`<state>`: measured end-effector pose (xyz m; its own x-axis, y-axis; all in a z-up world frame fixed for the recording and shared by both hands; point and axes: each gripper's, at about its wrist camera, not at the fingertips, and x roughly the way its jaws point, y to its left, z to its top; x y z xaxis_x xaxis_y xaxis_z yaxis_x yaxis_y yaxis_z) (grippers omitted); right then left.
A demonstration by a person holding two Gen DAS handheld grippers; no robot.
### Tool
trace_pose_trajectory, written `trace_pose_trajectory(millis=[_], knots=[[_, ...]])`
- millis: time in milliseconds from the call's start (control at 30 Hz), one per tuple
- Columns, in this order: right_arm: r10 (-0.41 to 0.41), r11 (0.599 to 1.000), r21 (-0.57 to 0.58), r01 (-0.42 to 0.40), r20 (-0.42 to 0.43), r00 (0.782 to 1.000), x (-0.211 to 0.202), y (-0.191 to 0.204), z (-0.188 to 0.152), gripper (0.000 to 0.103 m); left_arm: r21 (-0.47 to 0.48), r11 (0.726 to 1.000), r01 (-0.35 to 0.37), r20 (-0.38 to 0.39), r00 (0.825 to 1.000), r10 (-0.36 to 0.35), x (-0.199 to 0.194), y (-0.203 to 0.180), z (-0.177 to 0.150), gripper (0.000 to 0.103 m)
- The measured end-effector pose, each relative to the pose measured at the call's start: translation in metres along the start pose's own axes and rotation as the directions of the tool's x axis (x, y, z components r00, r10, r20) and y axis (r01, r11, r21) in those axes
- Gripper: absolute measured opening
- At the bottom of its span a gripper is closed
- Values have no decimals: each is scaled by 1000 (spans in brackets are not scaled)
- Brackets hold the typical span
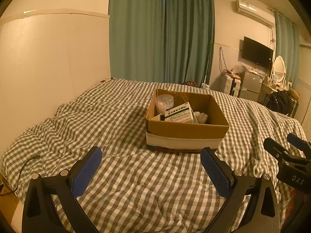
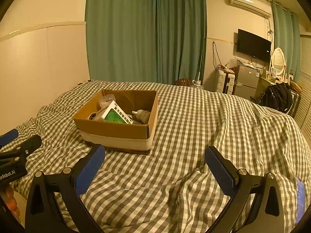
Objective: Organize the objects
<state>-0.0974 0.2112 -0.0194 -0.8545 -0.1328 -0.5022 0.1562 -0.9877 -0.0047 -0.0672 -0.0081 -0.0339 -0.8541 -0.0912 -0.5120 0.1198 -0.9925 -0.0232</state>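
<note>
While both my tongs hang released over the bed point(image 1: 136, 184), left tongs point(image 1: 150, 159) and right tongs point(image 2: 155, 158) grasp nothing; box point(image 1: 186, 131) sits on the checked cover just ahead, holding a green carton point(image 1: 179, 114), a clear jar point(image 1: 164, 102) and a white bottle point(image 2: 142, 115)

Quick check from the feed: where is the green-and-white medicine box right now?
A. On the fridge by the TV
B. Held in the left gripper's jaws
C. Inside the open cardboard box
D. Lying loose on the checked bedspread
C: the medicine box sits inside the cardboard box on the bedspread, while the left gripper and right gripper both have jaws wide apart and hold nothing.
</note>
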Motion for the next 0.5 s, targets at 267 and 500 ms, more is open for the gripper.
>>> trace_pose_trajectory(millis=[267, 500], knots=[[9, 1000, -7, -9, 4, 1000, -1, 2, 0, 103, 19, 1000, -6, 10, 1000, 6, -1, -3, 1, 103], [14, 1000, -7, -14, -2, 1000, 1, 3, 0, 103, 17, 1000, -1, 3, 1000, 1, 0, -3, 1, 103]])
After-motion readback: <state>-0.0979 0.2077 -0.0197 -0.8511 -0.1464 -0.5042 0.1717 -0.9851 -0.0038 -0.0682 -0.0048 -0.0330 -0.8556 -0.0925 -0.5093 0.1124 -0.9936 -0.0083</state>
